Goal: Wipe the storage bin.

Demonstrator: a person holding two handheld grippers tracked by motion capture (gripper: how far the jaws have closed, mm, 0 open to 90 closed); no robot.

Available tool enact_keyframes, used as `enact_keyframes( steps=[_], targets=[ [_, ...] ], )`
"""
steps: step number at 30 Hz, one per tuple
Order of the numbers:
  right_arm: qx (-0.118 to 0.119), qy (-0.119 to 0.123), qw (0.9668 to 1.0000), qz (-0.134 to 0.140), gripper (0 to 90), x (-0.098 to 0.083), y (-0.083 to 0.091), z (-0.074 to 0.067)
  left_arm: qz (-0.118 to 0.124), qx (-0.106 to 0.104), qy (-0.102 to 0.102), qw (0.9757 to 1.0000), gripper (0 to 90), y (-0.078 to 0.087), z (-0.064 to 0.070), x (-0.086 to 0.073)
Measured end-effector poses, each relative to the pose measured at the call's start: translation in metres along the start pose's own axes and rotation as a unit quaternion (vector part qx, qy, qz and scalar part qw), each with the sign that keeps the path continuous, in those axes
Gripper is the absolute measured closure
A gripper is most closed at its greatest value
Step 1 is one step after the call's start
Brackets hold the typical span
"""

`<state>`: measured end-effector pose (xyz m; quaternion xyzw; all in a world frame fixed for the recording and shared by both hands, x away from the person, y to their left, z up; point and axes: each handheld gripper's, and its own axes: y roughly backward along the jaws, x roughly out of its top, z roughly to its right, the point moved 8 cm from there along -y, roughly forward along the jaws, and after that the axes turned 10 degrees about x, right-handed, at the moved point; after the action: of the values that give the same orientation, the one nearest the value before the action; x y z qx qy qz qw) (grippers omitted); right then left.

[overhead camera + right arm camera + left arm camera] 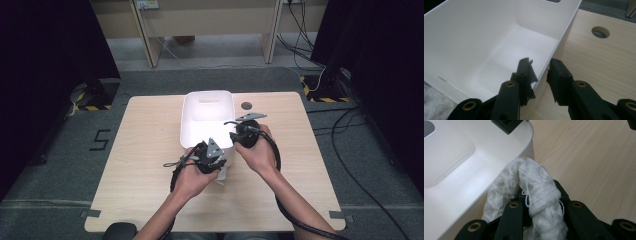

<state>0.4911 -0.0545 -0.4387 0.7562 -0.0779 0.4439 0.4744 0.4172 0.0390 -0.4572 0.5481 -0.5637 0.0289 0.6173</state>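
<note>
**White cloth gripped at the bin's near corner, bin wall between the other jaws**

The landmark is the white bin (207, 117), open-topped, standing on the wooden table (140, 150) toward its far middle.

To the left of the bin's near edge, the left gripper (216, 167) is held in the person's left hand (192, 180) just at the bin's near wall. Its jaws are closed on a white knitted cloth (534, 192); in the left gripper view the cloth bulges up between the jaws in a folded hump with a loose thread hanging from it, right beside the bin's rounded corner. In the high view a bit of the cloth hangs below the gripper, just in front of the bin.

At the bin's near right corner, the right gripper (540, 72) is held in the right hand (260, 152). Its jaws stand narrowly apart astride the bin's right wall, one inside the bin and one outside over the table; I cannot tell whether the pads touch the wall.

To the right of the bin's far end, a round hole (600, 32) is set in the table.
</note>
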Motion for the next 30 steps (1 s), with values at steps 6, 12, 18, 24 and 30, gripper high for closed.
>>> enact_keyframes(
  steps=[6,12,18,24,30],
  targets=[
    [0.001,0.0,1.0,-0.001,71.1,0.0,0.0,0.0,0.005,0.001,-0.005,1.0,74.5,0.003,0.002,0.006],
    [0.0,0.0,1.0,0.0,71.1,0.0,0.0,0.0,0.004,-0.002,-0.004,1.0,74.5,0.0,0.002,0.007],
    [0.0,-0.001,1.0,0.0,71.1,0.0,0.0,0.0,-0.002,-0.005,-0.007,1.0,74.6,-0.005,0.005,0.005],
    [0.001,-0.001,1.0,0.0,71.1,0.0,0.0,0.0,-0.005,-0.005,-0.012,0.9999,74.7,-0.009,0.006,0.002],
    [0.001,-0.001,1.0,0.0,71.1,0.0,0.0,0.0,-0.006,0.001,-0.023,0.9997,74.7,-0.014,0.009,-0.003]
  ],
)
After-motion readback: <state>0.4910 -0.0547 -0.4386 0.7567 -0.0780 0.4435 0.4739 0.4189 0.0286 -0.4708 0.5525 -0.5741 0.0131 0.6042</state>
